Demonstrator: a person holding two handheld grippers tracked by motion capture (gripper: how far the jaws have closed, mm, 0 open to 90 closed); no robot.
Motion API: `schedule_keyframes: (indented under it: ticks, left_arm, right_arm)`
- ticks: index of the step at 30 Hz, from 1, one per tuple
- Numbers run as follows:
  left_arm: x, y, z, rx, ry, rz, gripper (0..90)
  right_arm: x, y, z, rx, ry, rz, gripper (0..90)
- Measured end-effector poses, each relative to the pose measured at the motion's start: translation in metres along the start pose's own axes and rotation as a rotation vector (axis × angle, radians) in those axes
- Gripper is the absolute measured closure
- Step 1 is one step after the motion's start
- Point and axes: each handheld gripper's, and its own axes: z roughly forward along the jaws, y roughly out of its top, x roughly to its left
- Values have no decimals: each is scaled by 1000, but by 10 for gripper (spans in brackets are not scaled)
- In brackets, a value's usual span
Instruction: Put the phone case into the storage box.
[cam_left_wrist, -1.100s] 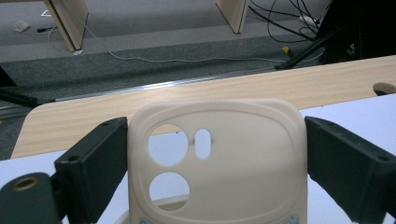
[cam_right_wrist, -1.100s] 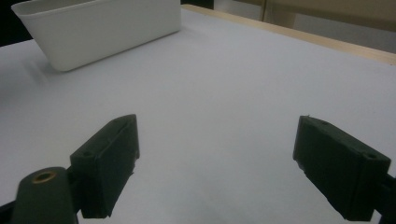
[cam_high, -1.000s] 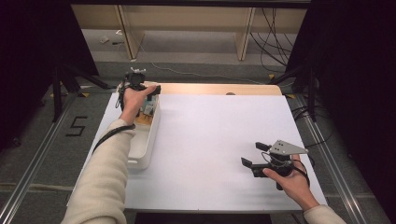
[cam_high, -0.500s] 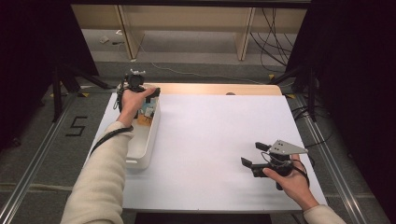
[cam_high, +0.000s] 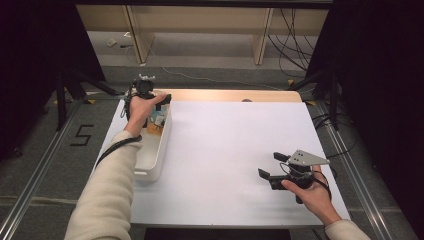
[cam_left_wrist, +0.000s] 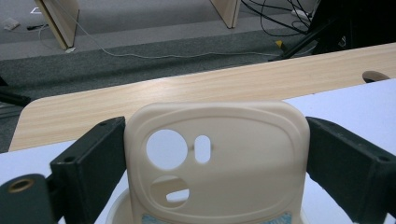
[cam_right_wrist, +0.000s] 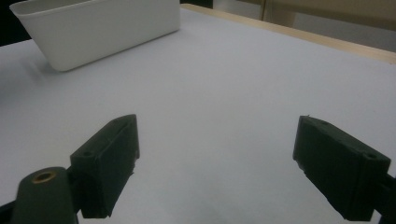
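Cream plastic case gripped in my left tool, above the far end of the white bin.

My left tool is closed on both sides of the case, which stands upright between the jaws; compared with half a second ago it has hardly moved. My right tool stays wide open and empty, low over the white worktop at the near right, well apart from the bin.
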Motion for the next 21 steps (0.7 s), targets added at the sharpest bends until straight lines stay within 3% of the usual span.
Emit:
schedule_keyframes:
  ticks: [21]
  left_arm:
    - [-3, 5, -9, -33, -15, 12, 0]
  right_arm:
    - [0, 0, 0, 0, -1, 1, 154]
